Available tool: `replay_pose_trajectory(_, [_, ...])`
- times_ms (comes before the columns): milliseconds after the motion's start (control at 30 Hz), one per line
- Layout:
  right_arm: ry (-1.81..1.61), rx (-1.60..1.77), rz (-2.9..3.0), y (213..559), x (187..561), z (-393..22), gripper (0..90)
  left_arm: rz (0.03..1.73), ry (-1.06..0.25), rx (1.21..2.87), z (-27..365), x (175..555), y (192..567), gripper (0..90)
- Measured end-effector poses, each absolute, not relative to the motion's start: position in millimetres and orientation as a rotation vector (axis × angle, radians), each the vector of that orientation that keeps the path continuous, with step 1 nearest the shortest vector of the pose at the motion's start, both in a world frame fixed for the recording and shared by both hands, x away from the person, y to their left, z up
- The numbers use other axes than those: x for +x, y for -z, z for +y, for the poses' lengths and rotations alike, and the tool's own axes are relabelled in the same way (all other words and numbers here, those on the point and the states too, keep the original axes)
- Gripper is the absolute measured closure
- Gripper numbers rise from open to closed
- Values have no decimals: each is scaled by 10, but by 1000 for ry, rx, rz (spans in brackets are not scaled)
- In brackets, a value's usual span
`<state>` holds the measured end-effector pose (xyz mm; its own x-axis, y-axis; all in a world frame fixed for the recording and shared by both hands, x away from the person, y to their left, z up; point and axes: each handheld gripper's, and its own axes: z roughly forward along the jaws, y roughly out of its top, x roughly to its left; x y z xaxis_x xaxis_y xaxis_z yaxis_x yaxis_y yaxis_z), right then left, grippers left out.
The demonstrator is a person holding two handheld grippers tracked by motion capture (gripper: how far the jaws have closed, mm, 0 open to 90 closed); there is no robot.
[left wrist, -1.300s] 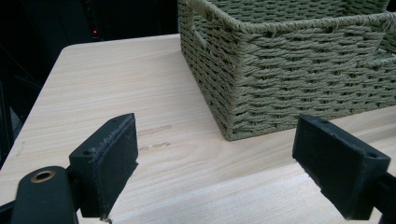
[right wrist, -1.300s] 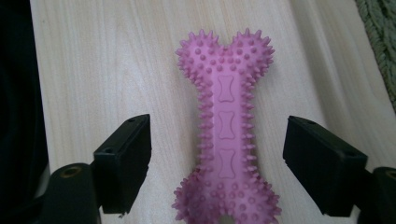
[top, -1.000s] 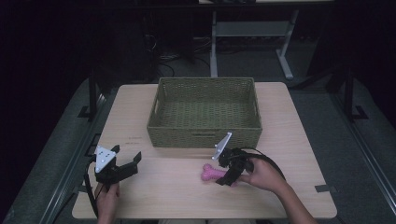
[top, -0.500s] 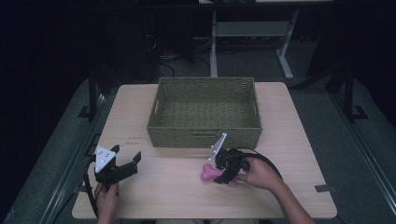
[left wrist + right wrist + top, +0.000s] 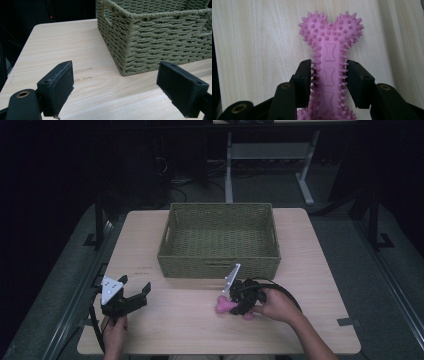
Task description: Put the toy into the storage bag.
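Right gripper view: right gripper (image 5: pixel 329 80) clamped on pink spiked bone toy (image 5: pixel 330 57), mid-shaft. Soft nubs may let it twist loose. Left gripper (image 5: pixel 116 87) spread wide, holding nothing.

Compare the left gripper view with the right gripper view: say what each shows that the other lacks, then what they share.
Left gripper view: the woven basket standing on the table, seen past the open, empty left gripper.
Right gripper view: the pink spiked bone toy lying on the table, with the right gripper closed on its shaft.
Both: the light wooden table and a pair of black jaws.
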<state>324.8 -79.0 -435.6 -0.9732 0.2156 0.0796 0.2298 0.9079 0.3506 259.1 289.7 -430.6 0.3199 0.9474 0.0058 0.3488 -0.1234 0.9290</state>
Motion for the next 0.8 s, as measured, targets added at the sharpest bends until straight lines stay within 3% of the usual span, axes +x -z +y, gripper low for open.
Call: replay_pose_trajectory(800, [563, -323, -3056, 4365, 3230, -779, 571, 1189, -806, 1671, 2903, 2592, 4305, 136])
